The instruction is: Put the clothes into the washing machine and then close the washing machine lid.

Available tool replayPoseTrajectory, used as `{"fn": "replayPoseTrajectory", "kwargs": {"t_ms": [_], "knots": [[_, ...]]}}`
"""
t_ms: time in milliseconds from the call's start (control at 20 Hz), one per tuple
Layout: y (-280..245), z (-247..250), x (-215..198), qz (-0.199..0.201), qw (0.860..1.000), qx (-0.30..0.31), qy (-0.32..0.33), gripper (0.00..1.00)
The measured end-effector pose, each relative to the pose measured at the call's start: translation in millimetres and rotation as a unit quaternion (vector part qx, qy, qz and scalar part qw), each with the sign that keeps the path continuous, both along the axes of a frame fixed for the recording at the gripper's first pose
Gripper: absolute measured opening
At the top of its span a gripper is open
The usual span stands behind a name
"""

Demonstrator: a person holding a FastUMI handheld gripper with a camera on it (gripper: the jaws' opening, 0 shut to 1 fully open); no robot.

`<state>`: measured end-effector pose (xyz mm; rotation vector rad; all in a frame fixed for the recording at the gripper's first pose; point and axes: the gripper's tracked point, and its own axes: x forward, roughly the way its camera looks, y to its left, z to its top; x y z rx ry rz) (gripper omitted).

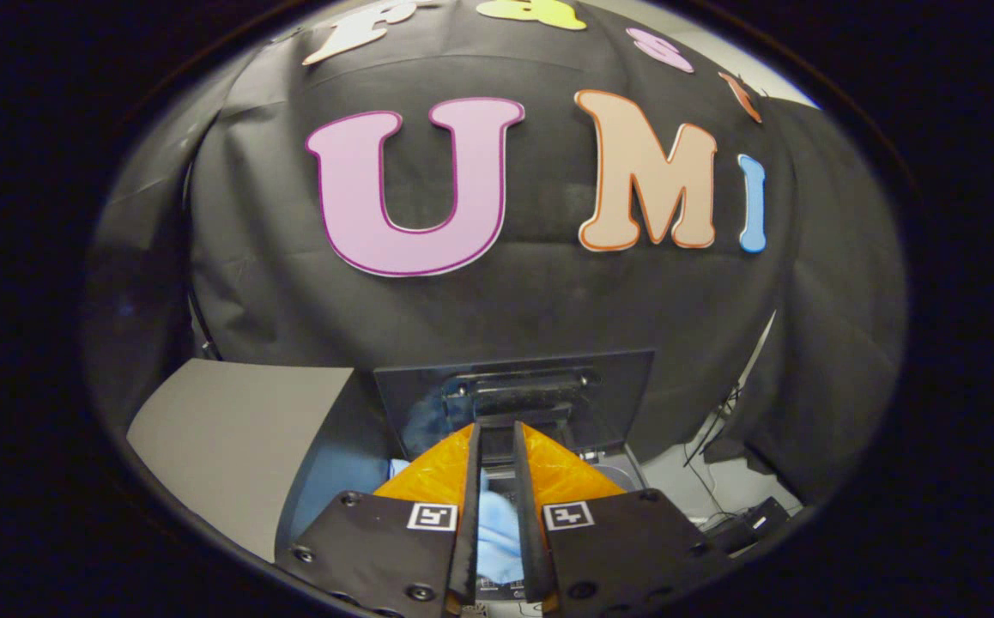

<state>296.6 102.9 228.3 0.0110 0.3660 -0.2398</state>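
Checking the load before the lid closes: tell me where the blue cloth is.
In the gripper view, the blue cloth sits between the nearly closed fingers of the gripper, just ahead of the raised washing machine lid.

No word, brand or number is legible. The only signs are two square black-and-white coded markers (431,516), unreadable by eye and set one on each plate behind the gripper (497,427) — its fingers pinch a pale blue cloth (497,532).
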Motion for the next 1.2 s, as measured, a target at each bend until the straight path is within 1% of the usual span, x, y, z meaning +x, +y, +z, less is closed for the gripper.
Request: {"fn": "replayPoseTrajectory", "kwargs": {"t_ms": [300,450,550,650,700,800,950,1050,1200], "knots": [[1,0,-1,-0.001,1.000,0.009,0.002,0.22],[1,3,0,0.003,1.000,0.014,-0.008,0.22],[0,2,1,-0.003,1.000,0.020,-0.016,0.22],[-2,4,1,-0.003,0.999,0.027,-0.017,0.27],[-2,4,0,-0.005,0.999,0.029,-0.018,0.27],[-5,5,1,-0.008,0.999,0.030,-0.020,0.39],[-4,8,4,-0.002,0.999,0.031,-0.018,0.58],[-5,10,11,0.000,0.999,0.025,-0.021,0.71],[-10,13,25,-0.008,1.000,0.013,-0.011,0.90]]}}
